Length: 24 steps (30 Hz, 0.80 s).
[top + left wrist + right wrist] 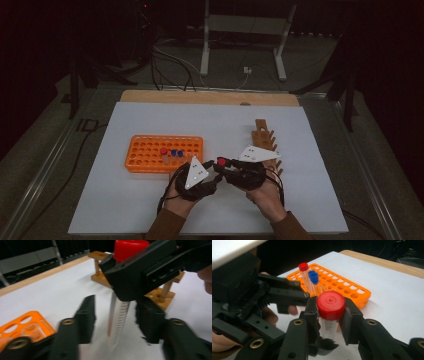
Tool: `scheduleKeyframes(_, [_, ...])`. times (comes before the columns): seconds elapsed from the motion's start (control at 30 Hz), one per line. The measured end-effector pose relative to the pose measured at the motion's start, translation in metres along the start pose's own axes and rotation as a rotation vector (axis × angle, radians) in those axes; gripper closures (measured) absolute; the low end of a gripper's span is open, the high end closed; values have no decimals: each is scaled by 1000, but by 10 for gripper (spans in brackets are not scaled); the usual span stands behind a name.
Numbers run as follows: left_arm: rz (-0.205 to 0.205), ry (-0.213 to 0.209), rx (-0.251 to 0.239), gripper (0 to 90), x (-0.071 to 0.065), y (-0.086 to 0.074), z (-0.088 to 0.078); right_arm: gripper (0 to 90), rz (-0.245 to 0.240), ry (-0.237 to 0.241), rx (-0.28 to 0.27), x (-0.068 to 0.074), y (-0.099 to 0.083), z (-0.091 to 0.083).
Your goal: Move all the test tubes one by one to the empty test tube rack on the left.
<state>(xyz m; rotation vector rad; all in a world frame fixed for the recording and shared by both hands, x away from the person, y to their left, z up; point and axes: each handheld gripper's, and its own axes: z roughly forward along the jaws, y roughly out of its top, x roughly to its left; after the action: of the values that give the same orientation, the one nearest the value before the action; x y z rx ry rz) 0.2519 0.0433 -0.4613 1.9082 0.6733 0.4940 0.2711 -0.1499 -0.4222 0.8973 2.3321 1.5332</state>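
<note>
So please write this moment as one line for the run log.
right tongs: shut on red-capped tube | left tongs: open around tube body, pads apart from it | orange rack: holds capped tubes | wooden rack: behind hands

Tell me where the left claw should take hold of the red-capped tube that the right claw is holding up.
Grip the clear, graduated body of the red-capped tube, below the right claw, which is clamped just under the cap. Come from the side, level, so the left claw has one pad on each flank. The tube hangs nearly upright, its lower body bare, and already sits between the left pads, so probably only closing remains.
</note>
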Motion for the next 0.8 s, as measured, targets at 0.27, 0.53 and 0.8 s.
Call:
scheduleKeyframes(0.27, [2,-43,6,743,1,-1,0,689,-5,15,6,2,-1,1])
scheduleKeyframes(0.53, [-32,-19,6,746,12,-2,-7,328,32,46,-57,-6,1,-6])
scheduleKeyframes(0.8, [-63,25,-34,746,26,1,-24,144,21,-36,-60,-18,0,-10])
